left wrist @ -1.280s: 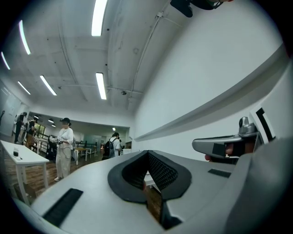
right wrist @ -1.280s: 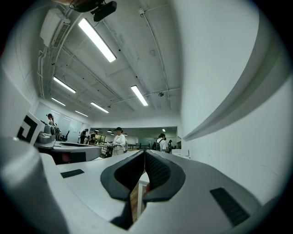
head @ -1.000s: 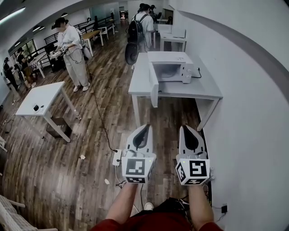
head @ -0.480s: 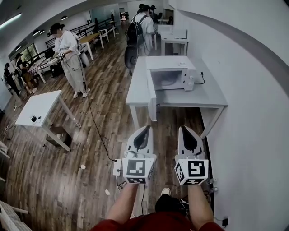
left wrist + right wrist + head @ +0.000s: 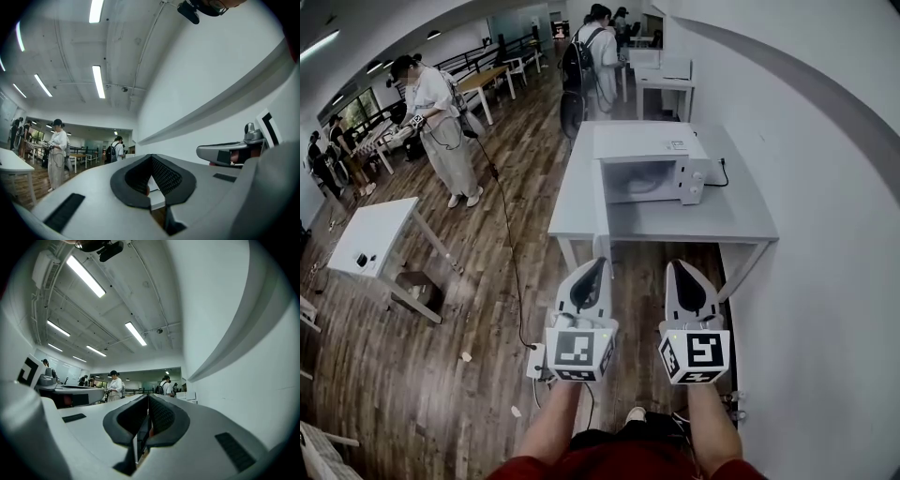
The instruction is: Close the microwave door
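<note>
A white microwave [image 5: 654,167] stands on a grey table [image 5: 698,220] against the right wall. Its door [image 5: 603,208] hangs open, swung out over the table's front left edge. Both grippers are held side by side over the floor, short of the table, pointing at it. My left gripper [image 5: 601,264] [image 5: 151,157] is shut with nothing in it, its tip just below the door's lower end in the head view. My right gripper [image 5: 678,266] [image 5: 148,397] also has its jaws together and empty, and points at the table's front edge.
A person in white [image 5: 431,103] stands at the left and another with a backpack [image 5: 592,52] behind the table. A small white table [image 5: 366,239] is at the left. A cable [image 5: 511,272] and a power strip [image 5: 536,361] lie on the wood floor.
Both grippers and the view have moved forward together toward the microwave table, which now looks nearer and more central. The jaws stayed together; the door stays open.
</note>
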The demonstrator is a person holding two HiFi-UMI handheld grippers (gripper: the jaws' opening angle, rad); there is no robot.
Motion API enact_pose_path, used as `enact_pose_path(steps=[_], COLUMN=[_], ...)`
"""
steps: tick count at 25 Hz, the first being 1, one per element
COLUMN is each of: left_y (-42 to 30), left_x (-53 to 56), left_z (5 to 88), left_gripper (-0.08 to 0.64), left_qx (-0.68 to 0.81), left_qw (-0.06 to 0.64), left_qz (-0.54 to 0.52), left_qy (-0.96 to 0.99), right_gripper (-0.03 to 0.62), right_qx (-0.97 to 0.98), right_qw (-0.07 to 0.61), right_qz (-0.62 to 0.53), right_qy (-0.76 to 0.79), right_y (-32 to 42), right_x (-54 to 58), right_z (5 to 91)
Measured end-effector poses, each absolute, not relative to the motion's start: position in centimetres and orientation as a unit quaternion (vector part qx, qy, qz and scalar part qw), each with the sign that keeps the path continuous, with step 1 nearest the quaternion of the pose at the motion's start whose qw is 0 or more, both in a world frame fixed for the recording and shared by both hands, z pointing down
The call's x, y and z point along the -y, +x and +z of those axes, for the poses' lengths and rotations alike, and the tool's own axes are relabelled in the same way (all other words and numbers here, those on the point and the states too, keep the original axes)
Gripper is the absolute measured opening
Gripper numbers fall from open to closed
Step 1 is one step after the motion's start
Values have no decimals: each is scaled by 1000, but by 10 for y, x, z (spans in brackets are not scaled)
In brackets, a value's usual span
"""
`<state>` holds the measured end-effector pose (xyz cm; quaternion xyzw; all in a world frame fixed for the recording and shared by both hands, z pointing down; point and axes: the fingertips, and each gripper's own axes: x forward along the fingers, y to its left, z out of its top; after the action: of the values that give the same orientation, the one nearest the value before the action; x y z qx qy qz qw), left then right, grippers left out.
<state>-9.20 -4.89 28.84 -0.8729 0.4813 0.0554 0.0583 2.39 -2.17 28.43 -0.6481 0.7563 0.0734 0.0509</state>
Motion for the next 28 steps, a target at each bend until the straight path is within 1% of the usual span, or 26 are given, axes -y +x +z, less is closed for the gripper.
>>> enact_pose_path(steps=[9,16,21,28], left_y=[-94,-122,-139,-139], left_x=[102,143,168,189], left_z=[306,321,345,384], left_gripper=[26,26,26,26], left_qx=[-470,-457,-438,-380], left_qw=[45,48,47,45], left_qz=[55,54,44,27], left_qy=[-880,-887,-896,-924], right_gripper=[28,28,28,28], right_qx=[-755,-743,-739,-728], right_qw=[33,24,10,-13], right_qz=[62,56,42,14], right_qy=[-652,-667,-673,-685], right_y=[17,-11,-31,-51], right_x=[73,111,135,158], right_z=[304,315,337,373])
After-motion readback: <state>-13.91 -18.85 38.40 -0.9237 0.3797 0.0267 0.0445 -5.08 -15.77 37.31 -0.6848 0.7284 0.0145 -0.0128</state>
